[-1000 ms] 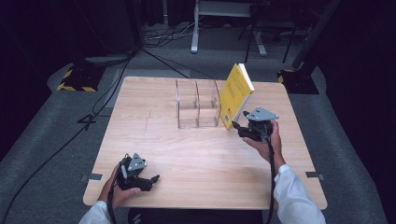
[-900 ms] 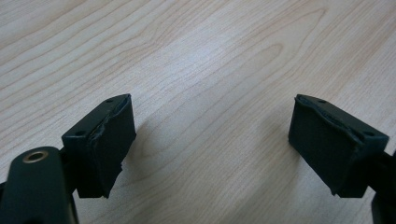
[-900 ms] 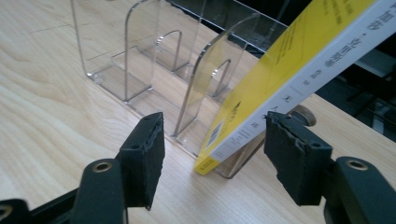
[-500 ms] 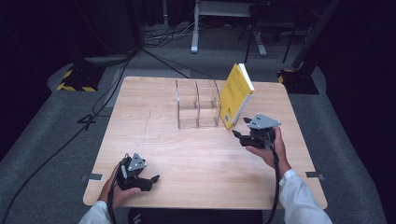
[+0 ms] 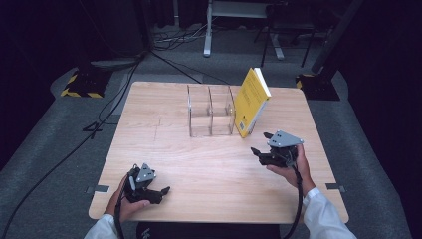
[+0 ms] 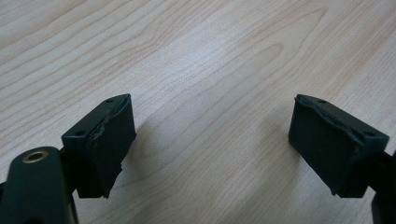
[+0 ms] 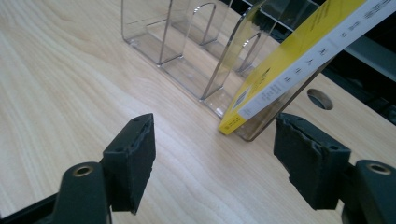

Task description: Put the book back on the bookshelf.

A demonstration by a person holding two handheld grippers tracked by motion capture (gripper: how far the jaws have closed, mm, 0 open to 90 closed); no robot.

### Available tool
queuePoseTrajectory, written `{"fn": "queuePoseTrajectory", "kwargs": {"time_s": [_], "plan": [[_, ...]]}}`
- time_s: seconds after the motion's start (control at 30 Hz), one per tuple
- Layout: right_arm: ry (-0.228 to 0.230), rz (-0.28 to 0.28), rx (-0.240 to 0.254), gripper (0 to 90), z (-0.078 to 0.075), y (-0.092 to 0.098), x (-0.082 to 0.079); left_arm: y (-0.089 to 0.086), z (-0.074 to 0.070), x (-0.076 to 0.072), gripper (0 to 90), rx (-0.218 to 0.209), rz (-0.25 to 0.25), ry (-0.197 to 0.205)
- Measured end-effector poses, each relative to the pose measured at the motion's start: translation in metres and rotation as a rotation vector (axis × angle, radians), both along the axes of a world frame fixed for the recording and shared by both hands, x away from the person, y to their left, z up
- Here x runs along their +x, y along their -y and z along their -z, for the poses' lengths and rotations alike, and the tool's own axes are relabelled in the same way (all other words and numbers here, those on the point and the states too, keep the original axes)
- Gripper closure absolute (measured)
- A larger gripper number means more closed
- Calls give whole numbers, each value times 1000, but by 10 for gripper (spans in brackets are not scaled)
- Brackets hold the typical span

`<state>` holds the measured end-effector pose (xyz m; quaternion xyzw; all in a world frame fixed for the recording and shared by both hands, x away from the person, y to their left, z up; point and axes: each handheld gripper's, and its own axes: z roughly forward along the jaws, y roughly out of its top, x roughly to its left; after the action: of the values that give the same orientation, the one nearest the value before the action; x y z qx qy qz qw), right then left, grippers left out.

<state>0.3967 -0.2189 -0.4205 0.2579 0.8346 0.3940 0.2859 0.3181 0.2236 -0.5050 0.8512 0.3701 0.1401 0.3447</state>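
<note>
Leaning against the right end of the clear rack [image 5: 210,110], the yellow book [image 5: 251,101] stands tilted on the wooden table [image 5: 209,164], its lower edge at the rack's right front corner and its top edge slanting away to the right. The right gripper [image 5: 262,152] now sits apart from the book, in front of it and slightly to the right; one second earlier it was close against the book's lower right edge, and it has since drawn back toward the person. Its jaws have just been opening and now stand released, with nothing between them. In the right gripper view, the book's [image 7: 299,60] lower corner and the rack [image 7: 187,51] lie beyond the gripper [image 7: 224,158], clear of both pads. The book's tilt matches the earlier frames. The left gripper [image 5: 161,190] rests on the table well in front of the rack and to its left, unmoved since the earlier frames. Its jaws are released, with bare tabletop [image 6: 196,60] between them in the left gripper view.
</note>
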Motion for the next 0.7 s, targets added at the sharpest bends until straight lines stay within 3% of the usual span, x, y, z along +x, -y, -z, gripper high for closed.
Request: {"fn": "queuePoseTrajectory", "kwargs": {"time_s": [0.7], "plan": [[-33,23,-55,281,30,27,-25,0,0,0,152,6,3,3]]}}
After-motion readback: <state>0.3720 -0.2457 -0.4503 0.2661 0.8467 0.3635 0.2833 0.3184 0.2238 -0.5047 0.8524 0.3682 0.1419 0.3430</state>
